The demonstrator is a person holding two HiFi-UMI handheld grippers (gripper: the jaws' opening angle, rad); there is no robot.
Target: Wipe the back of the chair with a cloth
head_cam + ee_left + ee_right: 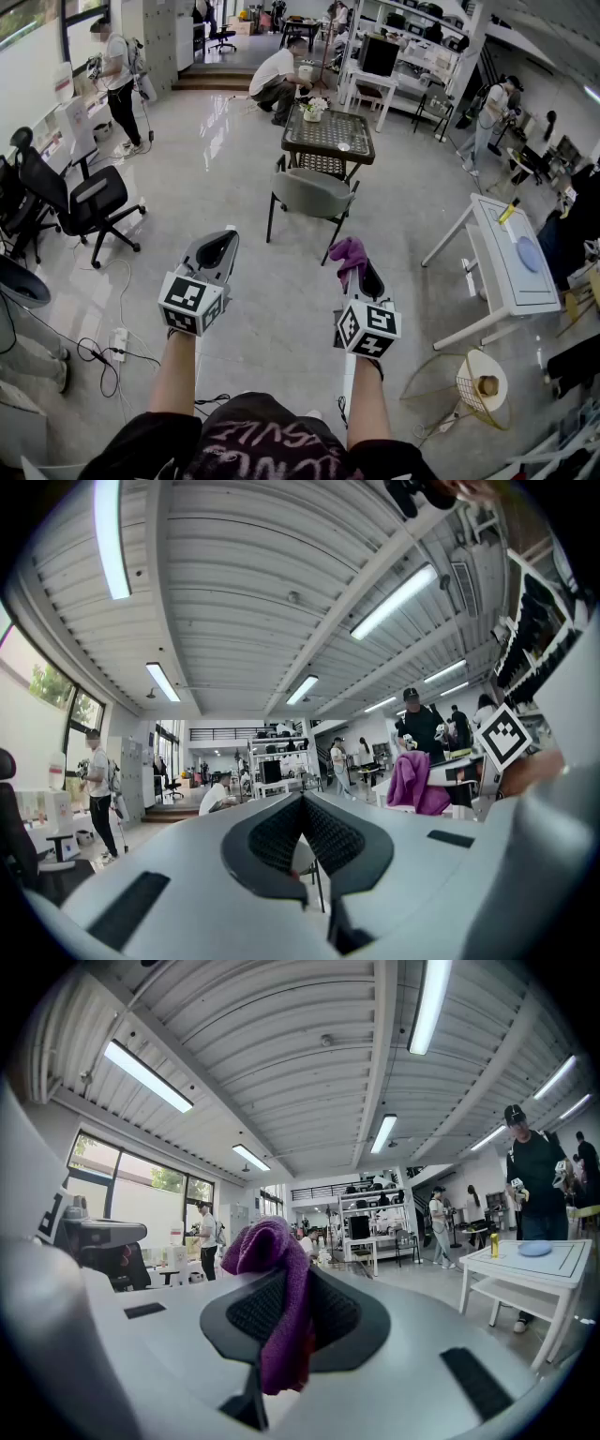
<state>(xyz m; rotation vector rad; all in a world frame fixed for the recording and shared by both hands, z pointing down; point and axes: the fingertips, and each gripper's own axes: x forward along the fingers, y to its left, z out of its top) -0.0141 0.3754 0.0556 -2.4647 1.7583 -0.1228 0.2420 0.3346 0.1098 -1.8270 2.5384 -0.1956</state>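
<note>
A grey chair (309, 192) stands on the shiny floor ahead of me, its curved back turned toward me. My right gripper (362, 269) is held low, well short of the chair, and is shut on a purple cloth (347, 253). In the right gripper view the cloth (275, 1283) is pinched between the pads and bunches up over the tips of my right gripper (286, 1277). My left gripper (228, 236) hovers at the left, shut with nothing in it; its jaws (302, 803) meet at the tip. The cloth (412, 780) also shows in the left gripper view.
A dark wicker table (328, 136) with flowers stands just behind the chair. A white table (511, 253) is at the right, a black office chair (84, 202) at the left. A power strip and cables (117, 342) lie on the floor; a wire basket (483, 384) sits lower right. Several people work around the room.
</note>
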